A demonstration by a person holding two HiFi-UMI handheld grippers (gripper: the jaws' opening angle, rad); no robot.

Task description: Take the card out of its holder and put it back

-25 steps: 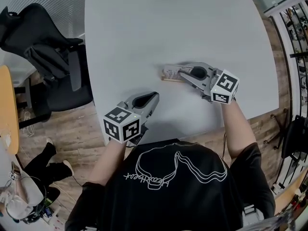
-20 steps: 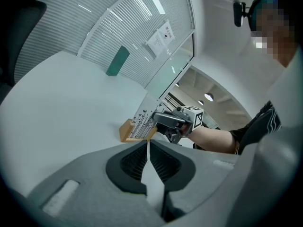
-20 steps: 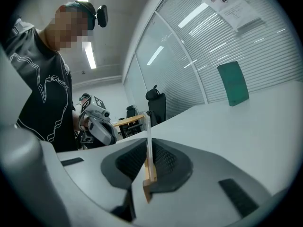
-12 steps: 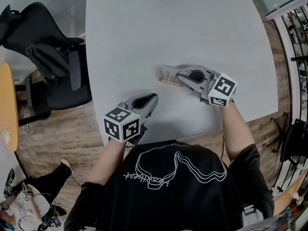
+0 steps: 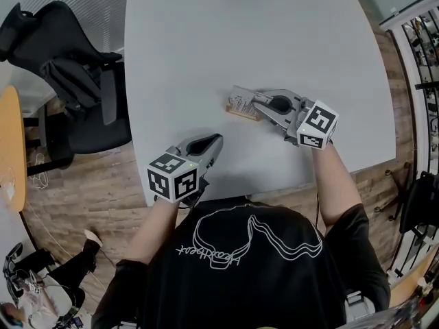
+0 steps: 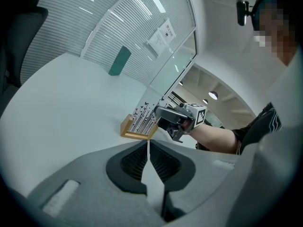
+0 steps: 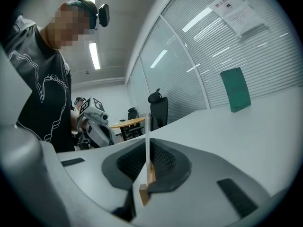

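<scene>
Right gripper view | card [image 7: 147,126] upright, edge-on, in holder [image 7: 144,193] | right hand-held gripper [image 5: 255,102] just clenching onto card

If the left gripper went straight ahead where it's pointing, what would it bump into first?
Probably the wooden holder with its card, just ahead of the left gripper. It tilts downward, though, so it might touch the table first; depth is unclear.

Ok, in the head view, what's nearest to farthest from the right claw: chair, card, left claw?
1. card, gripped by the right claw, whose jaws have just been closing.
2. left claw, lower left.
3. chair, far left.
</scene>
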